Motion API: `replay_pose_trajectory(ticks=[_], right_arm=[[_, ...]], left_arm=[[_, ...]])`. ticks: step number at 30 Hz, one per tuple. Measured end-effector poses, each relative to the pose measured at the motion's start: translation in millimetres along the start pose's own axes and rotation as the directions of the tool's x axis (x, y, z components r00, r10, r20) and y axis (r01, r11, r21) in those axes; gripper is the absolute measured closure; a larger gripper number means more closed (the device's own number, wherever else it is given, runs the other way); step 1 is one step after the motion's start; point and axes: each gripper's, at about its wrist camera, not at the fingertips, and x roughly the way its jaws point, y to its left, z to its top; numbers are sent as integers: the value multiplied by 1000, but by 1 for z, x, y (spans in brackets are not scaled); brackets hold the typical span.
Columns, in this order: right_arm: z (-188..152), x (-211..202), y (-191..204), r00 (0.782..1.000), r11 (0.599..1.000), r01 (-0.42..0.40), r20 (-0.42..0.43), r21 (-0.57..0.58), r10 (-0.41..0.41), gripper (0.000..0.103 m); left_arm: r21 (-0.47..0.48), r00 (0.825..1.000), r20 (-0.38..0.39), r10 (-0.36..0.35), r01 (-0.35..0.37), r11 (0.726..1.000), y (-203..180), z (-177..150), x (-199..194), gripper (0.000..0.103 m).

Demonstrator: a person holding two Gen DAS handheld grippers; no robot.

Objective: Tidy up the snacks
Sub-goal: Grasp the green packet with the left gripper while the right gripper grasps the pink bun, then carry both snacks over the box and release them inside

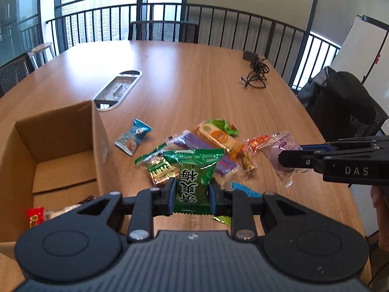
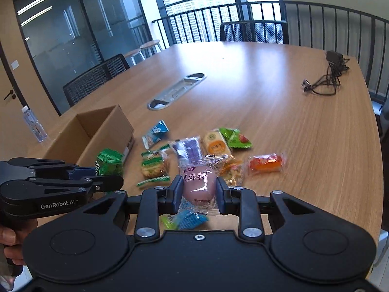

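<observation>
Snacks in crinkly wrappers lie heaped on the wooden table (image 1: 218,77) beside an open cardboard box (image 1: 60,141). From the left wrist, the left claw (image 1: 192,196) pinches a glossy green packet (image 1: 193,177) with dark printed characters, lifted above the pile. From the right wrist, the right claw (image 2: 199,192) clamps a clear packet (image 2: 198,182) holding a pale purple bun above the table.

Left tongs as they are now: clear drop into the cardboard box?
Probably yes. The left tongs are shut on the green plum packet, and the cardboard box sits open-topped right beside them with nothing over its opening. The right tongs, shut on the purple mochi packet, are on the far side.
</observation>
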Motion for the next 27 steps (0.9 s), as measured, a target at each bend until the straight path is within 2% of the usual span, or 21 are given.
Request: replay_pose_trajectory(ticks=[7,14,27], right_arm=[[16,-13,27,997,997,-39,59,-70,43,75],[29,-23,55,990,986,-84,104,-147,100,75],[41,-17,98,972,952,-169,115,-256,203,75]], left_arm=[[-14,997,68,24,-23,1000,15,12,-29,77],[-40,993,104,60,-56,998,37,18,-47,77],[-96,981,130,142,-130,987,85,19,-69,77]])
